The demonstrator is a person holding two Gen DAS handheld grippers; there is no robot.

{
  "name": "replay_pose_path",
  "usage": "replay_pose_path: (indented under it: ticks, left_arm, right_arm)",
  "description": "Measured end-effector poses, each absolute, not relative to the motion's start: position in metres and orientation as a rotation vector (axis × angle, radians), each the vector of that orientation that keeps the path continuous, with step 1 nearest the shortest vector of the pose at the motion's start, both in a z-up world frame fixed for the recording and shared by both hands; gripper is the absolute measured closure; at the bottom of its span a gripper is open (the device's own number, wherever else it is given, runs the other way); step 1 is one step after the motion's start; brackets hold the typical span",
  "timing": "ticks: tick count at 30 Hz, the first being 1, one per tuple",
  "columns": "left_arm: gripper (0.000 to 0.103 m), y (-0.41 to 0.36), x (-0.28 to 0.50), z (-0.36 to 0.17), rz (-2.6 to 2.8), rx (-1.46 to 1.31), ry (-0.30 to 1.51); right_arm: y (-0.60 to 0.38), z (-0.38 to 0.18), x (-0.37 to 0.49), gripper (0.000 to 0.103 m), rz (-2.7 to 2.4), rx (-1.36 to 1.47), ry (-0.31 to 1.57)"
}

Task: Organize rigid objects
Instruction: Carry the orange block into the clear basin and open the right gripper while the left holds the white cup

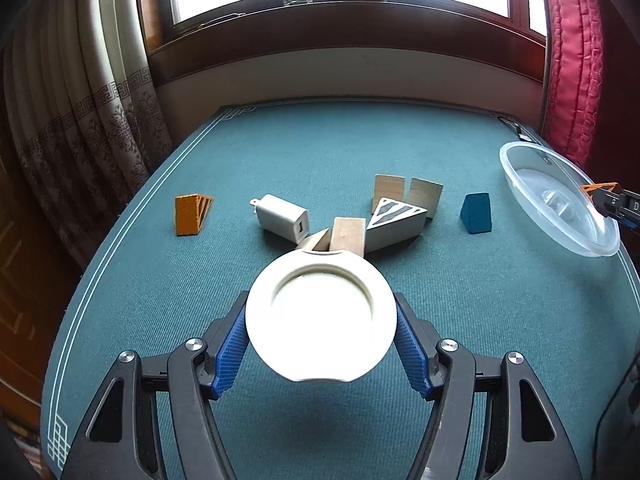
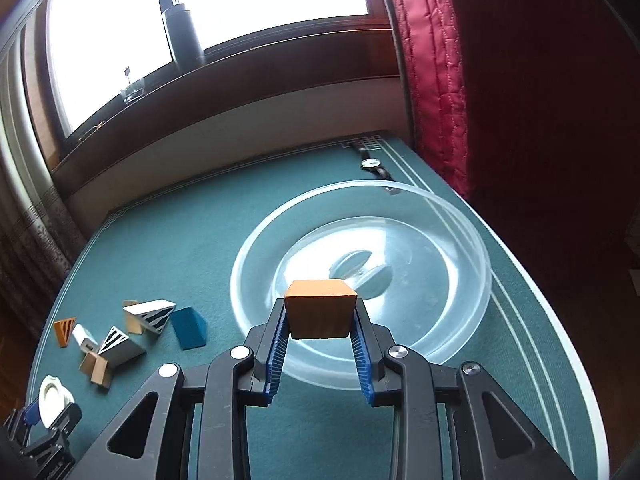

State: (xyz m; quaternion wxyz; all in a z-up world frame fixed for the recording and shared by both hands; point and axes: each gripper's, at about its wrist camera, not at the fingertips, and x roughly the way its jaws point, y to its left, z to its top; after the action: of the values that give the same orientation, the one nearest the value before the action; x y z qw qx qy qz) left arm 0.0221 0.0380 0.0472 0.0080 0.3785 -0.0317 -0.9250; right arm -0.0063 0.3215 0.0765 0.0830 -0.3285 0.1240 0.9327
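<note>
My left gripper (image 1: 321,322) is shut on a white round disc (image 1: 320,316) and holds it above the green table mat; it also shows in the right wrist view (image 2: 52,396). My right gripper (image 2: 320,318) is shut on an orange block (image 2: 320,312) and holds it over the near rim of a clear plastic bowl (image 2: 460,240). The bowl (image 1: 520,168) sits at the right in the left wrist view, with the right gripper's orange block (image 1: 598,190) at its edge.
On the mat lie an orange wedge (image 1: 192,214), a white charger (image 1: 280,218), several wooden blocks (image 1: 348,236), a striped grey prism (image 1: 394,222) and a blue wedge (image 1: 476,213). A wristwatch (image 2: 372,164) lies at the far corner. Curtains flank the table.
</note>
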Motion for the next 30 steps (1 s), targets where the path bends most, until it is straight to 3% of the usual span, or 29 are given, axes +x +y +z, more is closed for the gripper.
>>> replay_pose_path:
  ticks: [5,11,30]
  left_arm:
    - [0.036,0.061,0.021,0.054,-2.923,1.174,-0.137]
    - [0.036,0.085,0.019,0.061,-2.958,1.161,-0.172]
    - [0.036,0.176,-0.026,0.083,-3.113,1.152,-0.217]
  right_arm:
    - [0.345,0.071,-0.012,0.071,2.735,-0.949,0.363]
    - [0.360,0.066,-0.008,0.060,2.714,-0.926,0.407]
    - [0.378,0.056,-0.003,0.058,2.635,-0.837,0.462]
